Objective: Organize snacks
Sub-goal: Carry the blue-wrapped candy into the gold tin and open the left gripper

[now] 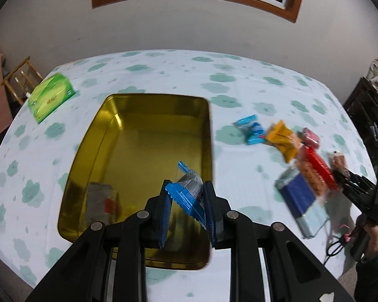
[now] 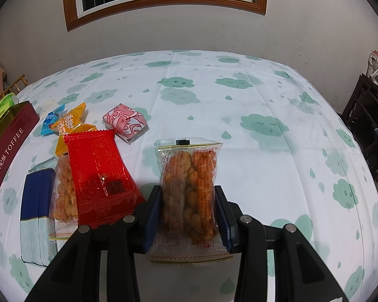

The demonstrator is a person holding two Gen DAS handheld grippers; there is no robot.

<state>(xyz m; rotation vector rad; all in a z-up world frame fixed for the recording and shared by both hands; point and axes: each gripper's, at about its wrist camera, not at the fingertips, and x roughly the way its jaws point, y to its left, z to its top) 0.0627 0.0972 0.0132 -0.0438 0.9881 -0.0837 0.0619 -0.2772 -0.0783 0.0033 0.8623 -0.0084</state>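
Observation:
In the left wrist view my left gripper (image 1: 186, 198) is shut on a small blue-wrapped snack (image 1: 185, 190) and hangs over the near right part of an open gold tin (image 1: 143, 136). A blurred packet (image 1: 100, 201) lies in the tin's near left corner. My right gripper (image 2: 189, 206) is shut on a clear packet of fried dough twists (image 2: 191, 183), low over the tablecloth. Beside it lie a red packet (image 2: 100, 176), a second twist packet (image 2: 63, 193), a blue-and-white pack (image 2: 36, 214), an orange candy (image 2: 70, 125), a small blue candy (image 2: 51, 119) and a pink wrapped sweet (image 2: 126, 123).
The tin's dark red side (image 2: 7, 156) reads TOFFEE. A green tissue box (image 1: 50, 97) sits at the table's far left. Dark furniture (image 2: 370, 130) stands off the right edge. A person's hand (image 1: 375, 234) holds the right gripper (image 1: 350, 183) at the table's right.

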